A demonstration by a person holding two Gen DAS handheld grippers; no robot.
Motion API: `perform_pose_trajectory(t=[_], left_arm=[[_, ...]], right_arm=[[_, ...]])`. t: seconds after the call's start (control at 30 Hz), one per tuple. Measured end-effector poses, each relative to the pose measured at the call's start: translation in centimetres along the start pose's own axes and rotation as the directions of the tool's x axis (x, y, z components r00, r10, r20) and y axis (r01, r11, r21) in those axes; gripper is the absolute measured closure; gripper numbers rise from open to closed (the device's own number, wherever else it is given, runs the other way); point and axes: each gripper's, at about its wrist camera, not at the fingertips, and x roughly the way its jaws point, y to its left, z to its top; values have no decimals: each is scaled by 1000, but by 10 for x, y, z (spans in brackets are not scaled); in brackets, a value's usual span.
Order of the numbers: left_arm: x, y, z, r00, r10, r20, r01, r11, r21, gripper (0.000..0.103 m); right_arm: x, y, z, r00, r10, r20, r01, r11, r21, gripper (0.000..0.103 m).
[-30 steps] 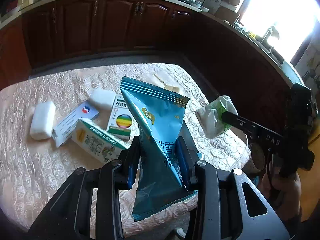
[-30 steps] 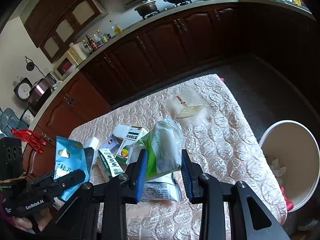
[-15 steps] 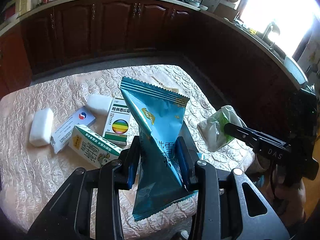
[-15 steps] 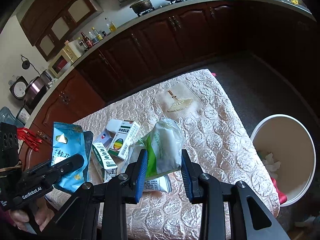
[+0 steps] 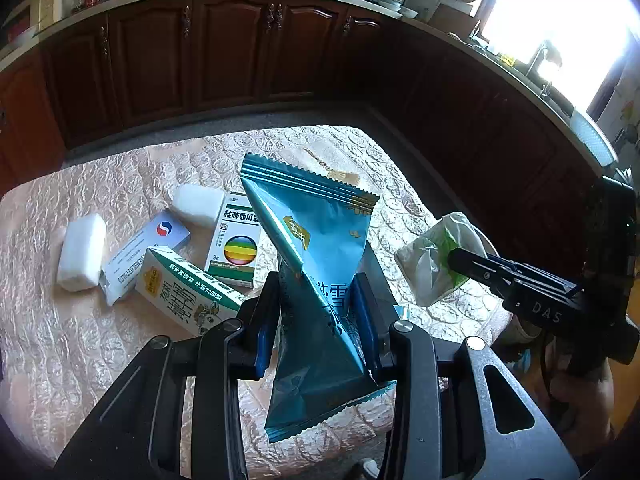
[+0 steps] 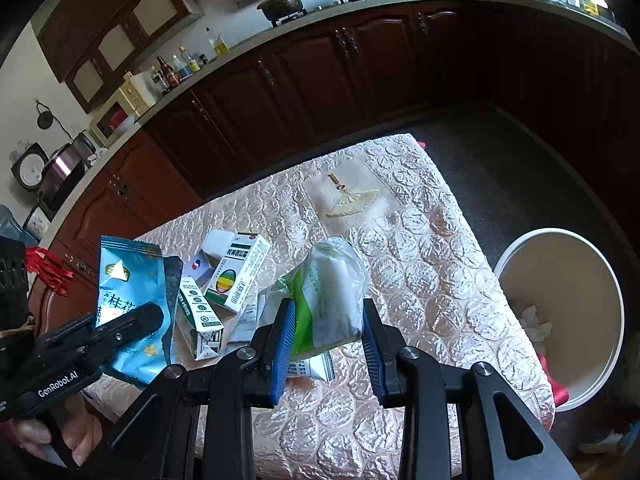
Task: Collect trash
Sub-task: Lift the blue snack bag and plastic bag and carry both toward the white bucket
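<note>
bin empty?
No, in the right wrist view the white bin beside the table already holds crumpled white tissue and something red at its lower edge.

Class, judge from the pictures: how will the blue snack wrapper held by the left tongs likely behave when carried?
The blue snack wrapper is probably floppy: it twists between the left tongs. Likely light, since it looks flat. Its glossy film may slip.
</note>
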Motion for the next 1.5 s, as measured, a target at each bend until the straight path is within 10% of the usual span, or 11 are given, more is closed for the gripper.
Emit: perform_pose_trajectory(t=[1.5], left_arm=[[20,-58,11,998,-61,-27,63,995,80,70]], right_arm=[[-27,-55,-10,997,-71,41,67,994,80,72]])
